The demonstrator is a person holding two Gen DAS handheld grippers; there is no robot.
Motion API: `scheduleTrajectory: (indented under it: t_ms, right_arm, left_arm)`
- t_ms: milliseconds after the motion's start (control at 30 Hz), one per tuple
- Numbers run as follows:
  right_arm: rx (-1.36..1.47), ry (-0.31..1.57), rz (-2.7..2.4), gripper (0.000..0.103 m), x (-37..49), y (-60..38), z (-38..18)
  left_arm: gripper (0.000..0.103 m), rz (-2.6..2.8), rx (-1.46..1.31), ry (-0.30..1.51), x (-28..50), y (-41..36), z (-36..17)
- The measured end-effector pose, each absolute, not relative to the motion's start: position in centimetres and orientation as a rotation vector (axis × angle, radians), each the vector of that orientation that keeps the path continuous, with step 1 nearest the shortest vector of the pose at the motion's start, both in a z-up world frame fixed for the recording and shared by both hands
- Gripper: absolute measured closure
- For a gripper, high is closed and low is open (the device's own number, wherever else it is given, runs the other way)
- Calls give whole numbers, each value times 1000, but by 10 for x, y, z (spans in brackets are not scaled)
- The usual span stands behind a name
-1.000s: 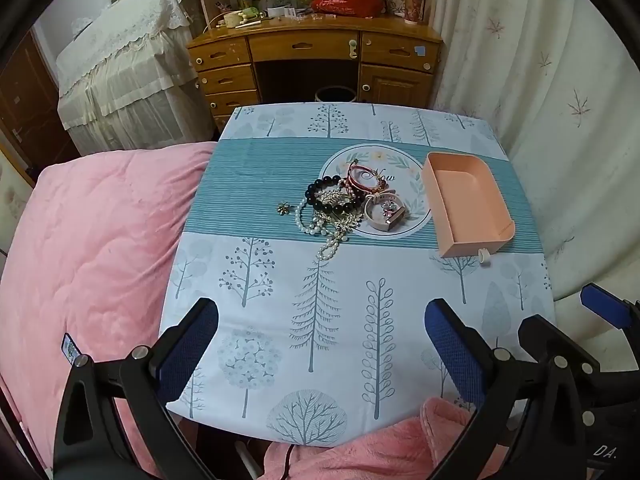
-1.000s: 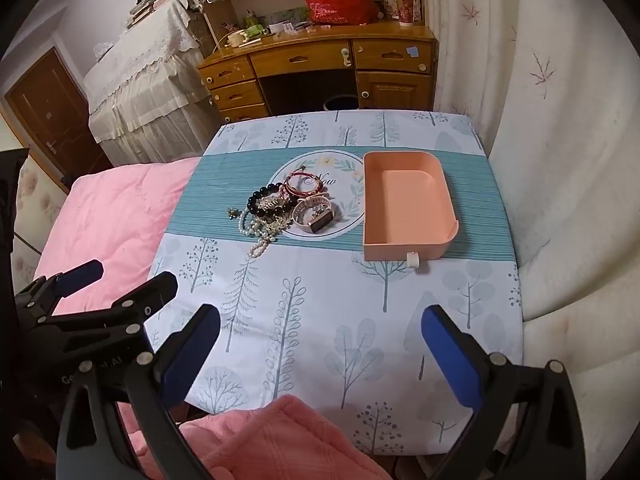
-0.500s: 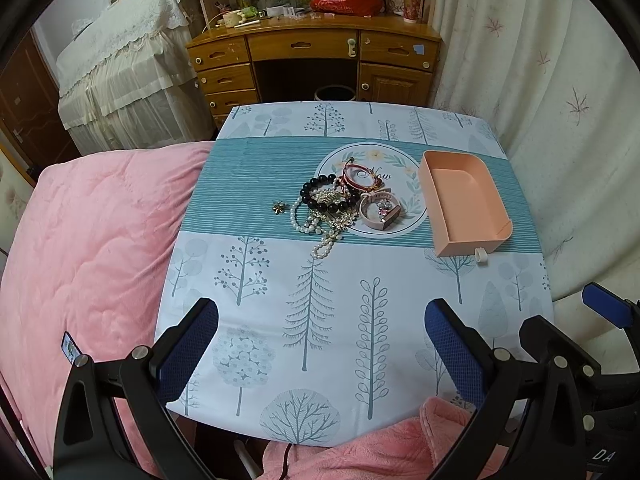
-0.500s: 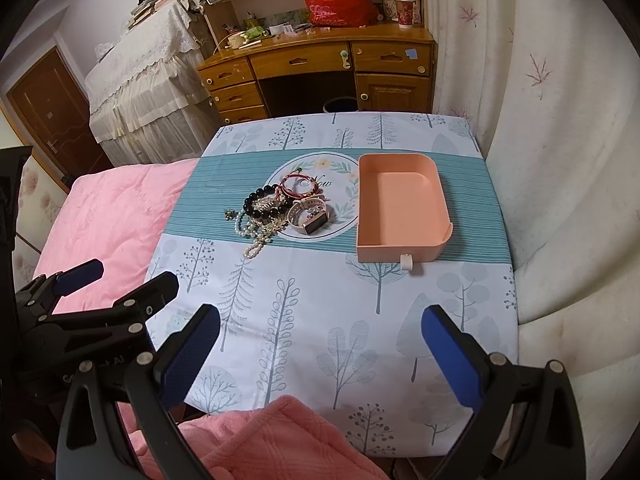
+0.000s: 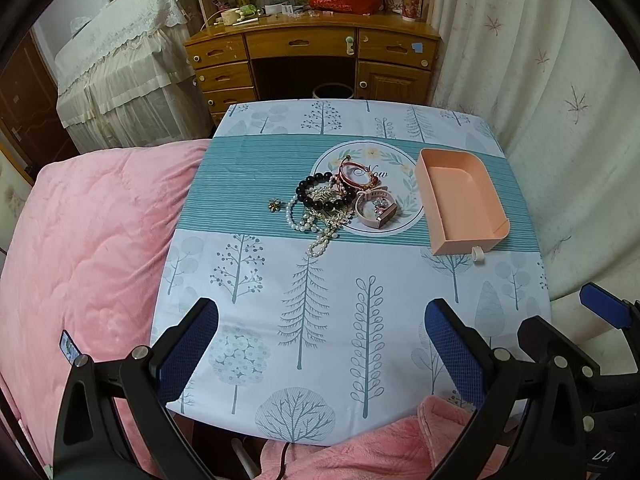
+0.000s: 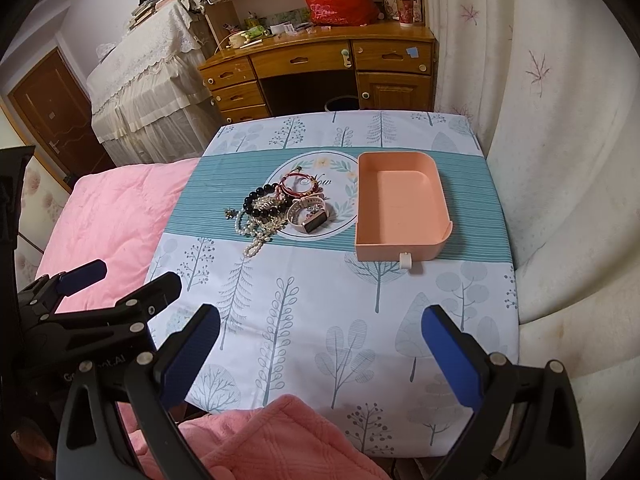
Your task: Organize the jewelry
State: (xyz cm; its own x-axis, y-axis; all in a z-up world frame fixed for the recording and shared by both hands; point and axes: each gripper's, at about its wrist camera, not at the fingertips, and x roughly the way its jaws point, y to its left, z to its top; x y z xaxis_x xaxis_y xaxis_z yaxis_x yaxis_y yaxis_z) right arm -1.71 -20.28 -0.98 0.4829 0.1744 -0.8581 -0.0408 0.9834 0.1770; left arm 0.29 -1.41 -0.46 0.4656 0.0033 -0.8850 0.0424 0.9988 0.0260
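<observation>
A tangled pile of jewelry (image 5: 334, 204) (image 6: 280, 208) lies mid-table: a black bead bracelet (image 5: 320, 196), a pearl necklace (image 5: 316, 236), a red bangle (image 5: 356, 174), a pink watch (image 5: 376, 212) and a small gold brooch (image 5: 274, 205). To its right stands an empty peach tray (image 5: 460, 200) (image 6: 400, 208) with a white tab at its near end. My left gripper (image 5: 320, 344) hangs open over the table's near edge, nothing between its fingers. My right gripper (image 6: 320, 344) is open too, also at the near edge, well short of the tray.
The table wears a tree-print cloth (image 5: 320, 300) with a teal band. A pink quilt (image 5: 88, 240) lies to the left, pink fabric (image 6: 272, 436) below the near edge. White curtain (image 6: 560, 160) bounds the right side. A wooden desk (image 5: 312, 60) stands behind.
Both views have pulled back and up slightly, so the jewelry and tray sit a little farther off. Both grippers stay open and nothing on the table has moved.
</observation>
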Motion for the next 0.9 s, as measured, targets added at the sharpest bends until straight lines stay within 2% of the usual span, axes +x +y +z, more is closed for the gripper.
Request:
scheduleTrajectory:
  t_ms: [900]
  right_arm:
    - [144, 1061, 142, 2, -22, -202, -7]
  left_arm:
    - [1, -18, 50, 1081, 1, -13, -4]
